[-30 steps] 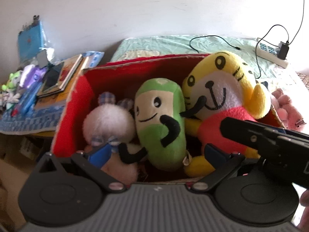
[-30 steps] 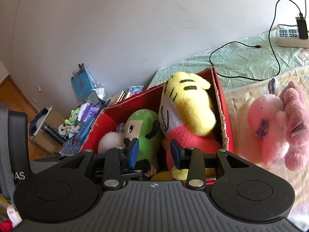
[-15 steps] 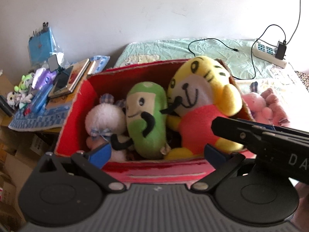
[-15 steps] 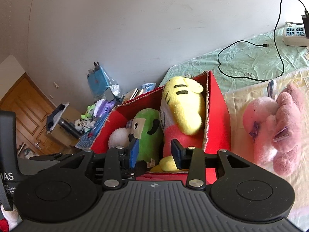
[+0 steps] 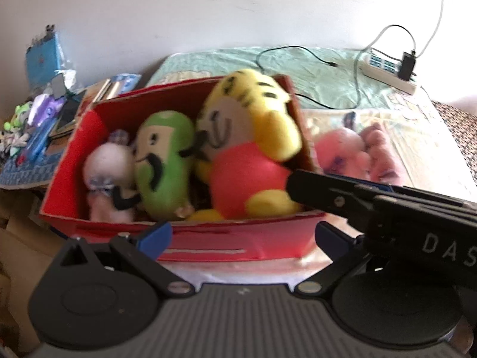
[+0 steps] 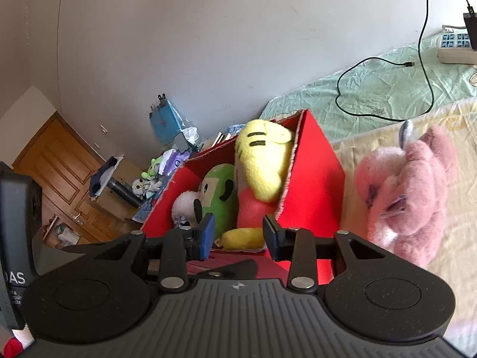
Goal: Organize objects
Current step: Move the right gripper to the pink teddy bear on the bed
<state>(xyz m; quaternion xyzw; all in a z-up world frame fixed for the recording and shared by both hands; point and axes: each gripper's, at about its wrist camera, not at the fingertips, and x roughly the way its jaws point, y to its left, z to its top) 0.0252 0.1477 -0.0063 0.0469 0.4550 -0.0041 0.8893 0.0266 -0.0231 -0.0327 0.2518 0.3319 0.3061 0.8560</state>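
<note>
The left gripper (image 5: 243,235) is spread wide and holds nothing; its two blue-padded fingers (image 5: 156,234) hang just in front of the near wall of the red cardboard box (image 5: 208,241). The right gripper (image 6: 238,237) is partly open, with a clear gap between its blue pads, and it also pinches nothing. It hovers at the near right corner of the same box, and in the left wrist view its black body crosses the right side, in front of the box corner.

Inside the box three soft toys stand side by side. At the left is a small white fluffy plush toy (image 5: 104,164), in the middle a green bean-shaped plush toy with a cream face and black arms (image 5: 162,161), and at the right a big yellow tiger plush toy in a red shirt (image 5: 247,149), which rises above the rim. They press against each other.

Outside the box, to its right, a pink plush toy (image 6: 408,191) lies on the pale yellow bed sheet (image 6: 459,256), close to the box wall and ahead-right of the right gripper. Farther back, a white power strip (image 5: 387,71) with a black cable lies on the green sheet (image 5: 316,71).
</note>
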